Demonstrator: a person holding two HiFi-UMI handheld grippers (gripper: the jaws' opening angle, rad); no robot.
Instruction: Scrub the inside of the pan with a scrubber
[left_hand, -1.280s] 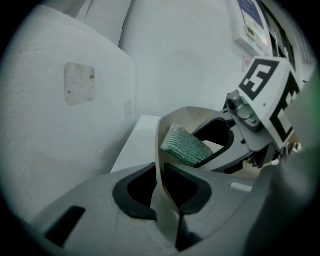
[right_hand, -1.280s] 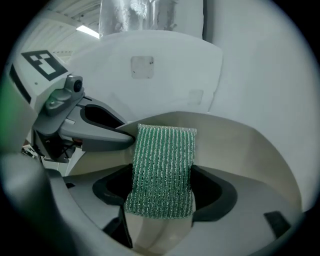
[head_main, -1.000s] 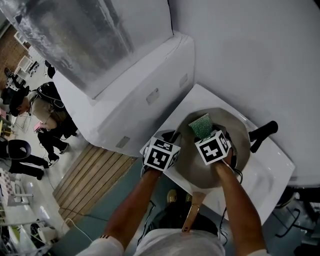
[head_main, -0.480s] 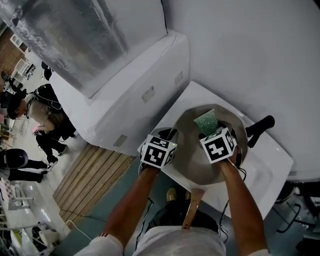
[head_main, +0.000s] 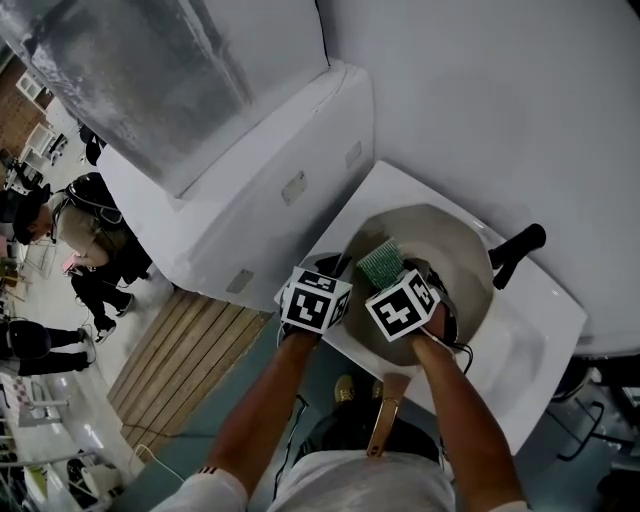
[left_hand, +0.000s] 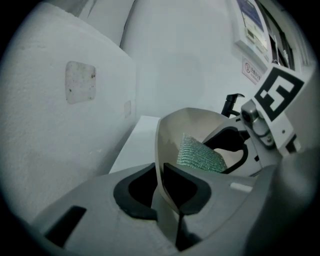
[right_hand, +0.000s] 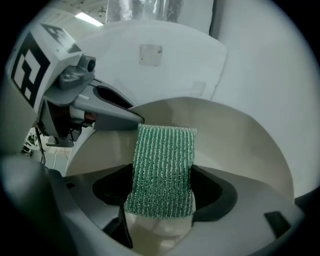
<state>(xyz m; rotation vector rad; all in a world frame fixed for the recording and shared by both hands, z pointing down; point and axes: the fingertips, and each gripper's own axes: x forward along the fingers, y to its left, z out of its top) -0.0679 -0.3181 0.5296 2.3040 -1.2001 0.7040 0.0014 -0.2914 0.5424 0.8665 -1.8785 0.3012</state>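
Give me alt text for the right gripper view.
The right gripper clamps a green scrubber that stands up inside a pale pan. At left, the left gripper reaches the pan's rim.

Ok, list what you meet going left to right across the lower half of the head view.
wooden slats → left gripper → scrubber → black tap
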